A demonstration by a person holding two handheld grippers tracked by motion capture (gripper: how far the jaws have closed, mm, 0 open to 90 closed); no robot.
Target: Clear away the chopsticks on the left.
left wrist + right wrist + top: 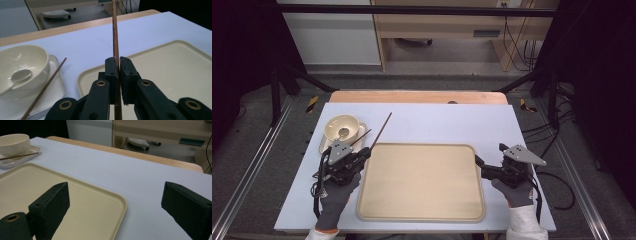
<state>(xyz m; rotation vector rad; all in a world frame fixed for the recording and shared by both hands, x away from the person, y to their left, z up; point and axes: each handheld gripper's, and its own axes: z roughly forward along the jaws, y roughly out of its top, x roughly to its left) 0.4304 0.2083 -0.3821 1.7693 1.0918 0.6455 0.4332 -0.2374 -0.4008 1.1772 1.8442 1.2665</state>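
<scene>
The big beige tray [422, 182] lies between both grippers on the desk [452, 120]. Ahead-left of the left gripper [118, 75] sit the bowl [22, 62] and the second chopstick [45, 87]. That gripper is clamped on a chopstick [115, 32] near its lower end: light, stiff, slick, likely to pivot, so a mid-shaft grip looks safer. The right gripper [115, 202] gapes wide, empty.

A large beige tray [422, 182] lies at the frame's centre on the white bench [452, 122]. At upper left, a cream bowl [343, 127] with a spoon [343, 133] inside sits on a small plate [325, 145], a second chopstick [360, 138] resting across it.
</scene>
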